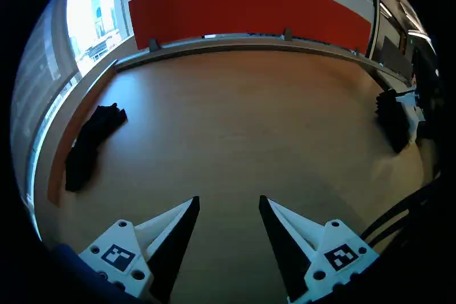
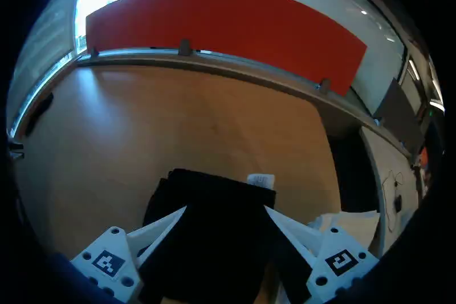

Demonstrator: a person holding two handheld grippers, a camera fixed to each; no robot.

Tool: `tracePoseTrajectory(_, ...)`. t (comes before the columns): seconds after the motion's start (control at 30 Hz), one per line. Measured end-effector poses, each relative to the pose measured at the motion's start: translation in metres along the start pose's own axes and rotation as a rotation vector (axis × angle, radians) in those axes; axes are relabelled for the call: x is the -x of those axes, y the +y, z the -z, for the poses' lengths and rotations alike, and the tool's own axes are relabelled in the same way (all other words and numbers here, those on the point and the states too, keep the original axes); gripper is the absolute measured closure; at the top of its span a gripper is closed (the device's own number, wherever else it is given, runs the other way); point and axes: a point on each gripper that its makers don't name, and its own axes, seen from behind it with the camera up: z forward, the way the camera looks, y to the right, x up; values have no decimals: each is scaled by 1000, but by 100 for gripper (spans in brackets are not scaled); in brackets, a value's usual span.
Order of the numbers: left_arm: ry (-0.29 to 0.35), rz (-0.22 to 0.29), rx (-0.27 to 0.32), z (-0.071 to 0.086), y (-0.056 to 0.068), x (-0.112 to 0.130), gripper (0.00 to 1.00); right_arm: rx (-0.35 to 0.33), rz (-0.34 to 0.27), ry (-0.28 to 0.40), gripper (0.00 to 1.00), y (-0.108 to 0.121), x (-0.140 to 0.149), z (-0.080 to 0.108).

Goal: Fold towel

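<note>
Towel (image 2: 214,235), black and folded into a thick stack, lies on the wooden table (image 2: 171,121) in the right gripper view, right in the gap of the right gripper (image 2: 225,210). From left to right: the left finger, the dark cloth spanning the space between, then the right finger. The jaws stand spread wide. The towel's edges merge with the black inner pads, so I cannot tell whether they touch it. A small white tag (image 2: 261,179) sits at the towel's far right corner, and pale papers (image 2: 347,224) lie just beside the right finger.

In the left gripper view, a dark cloth (image 1: 91,141) lies crumpled along the table's left edge. The left gripper (image 1: 228,201) hangs over bare wood at centre, jaws spread and holding nothing. Near the right edge sits a dark bundle (image 1: 393,118), too small to identify. A red partition (image 1: 245,10) runs behind the table.
</note>
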Motion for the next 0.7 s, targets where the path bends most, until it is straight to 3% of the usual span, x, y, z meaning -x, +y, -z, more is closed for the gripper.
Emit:
tracePoseTrajectory(0.4,-10,4,-16,4,-5,6,23,-7,-18,-39,15,1,16,-21)
tracePoseTrajectory(0.7,-7,1,-17,5,-5,5,23,-7,-15,-40,15,-1,16,-23)
